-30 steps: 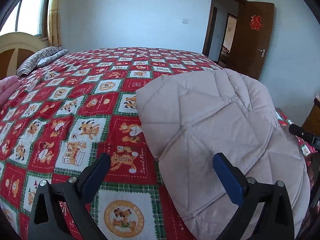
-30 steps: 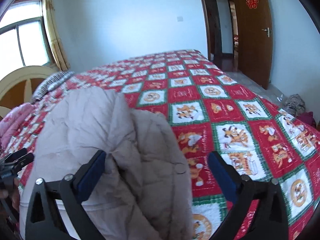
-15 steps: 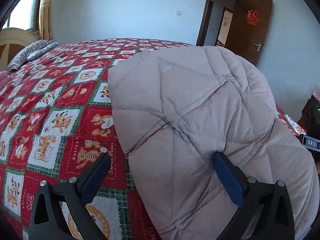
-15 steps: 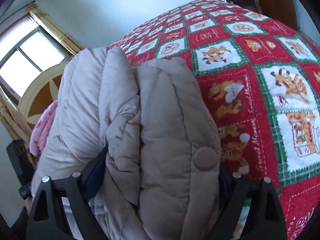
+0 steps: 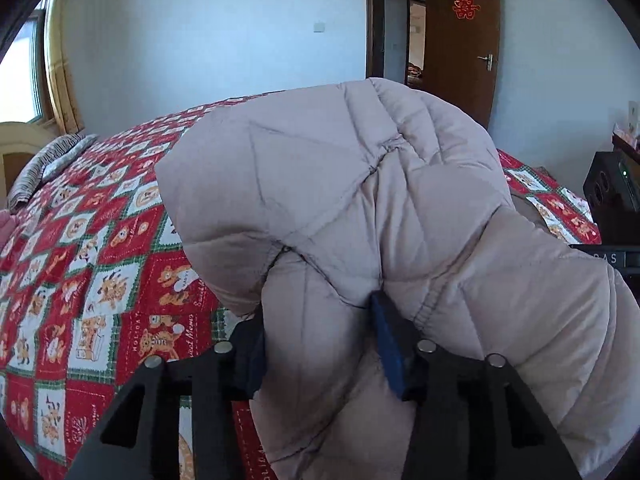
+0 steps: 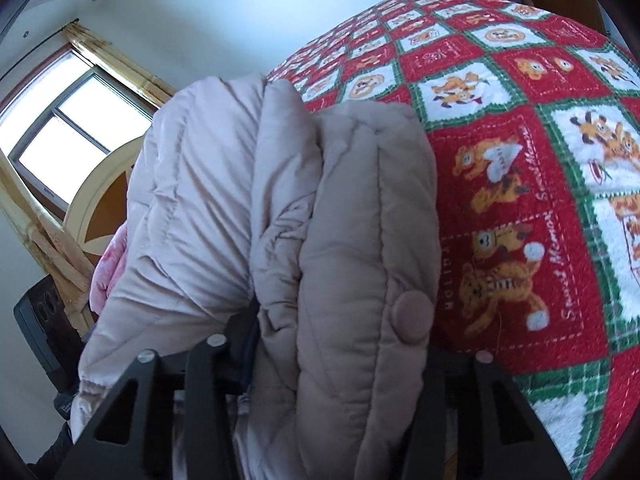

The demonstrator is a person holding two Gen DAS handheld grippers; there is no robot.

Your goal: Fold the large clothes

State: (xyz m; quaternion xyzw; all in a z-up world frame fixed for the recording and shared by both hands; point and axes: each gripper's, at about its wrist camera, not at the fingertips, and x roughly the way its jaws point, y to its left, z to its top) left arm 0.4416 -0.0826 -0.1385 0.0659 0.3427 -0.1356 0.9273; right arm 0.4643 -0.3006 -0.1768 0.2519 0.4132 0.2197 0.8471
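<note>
both grippers pinch the padded jacket

the left gripper (image 5: 320, 340) is closed on a thick fold of the pale quilted jacket (image 5: 360, 200), which bulges from its fingers toward 12 o'clock. the right gripper (image 6: 340, 360) clamps the jacket's buttoned edge likewise. the red patterned bed (image 6: 540, 160) lies at 2 o'clock.

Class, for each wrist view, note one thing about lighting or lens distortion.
Left wrist view: fisheye bows the door and bed; black corners vignette. Right wrist view: the window is blown out white; the quilted coat is evenly lit, sharp.
</note>
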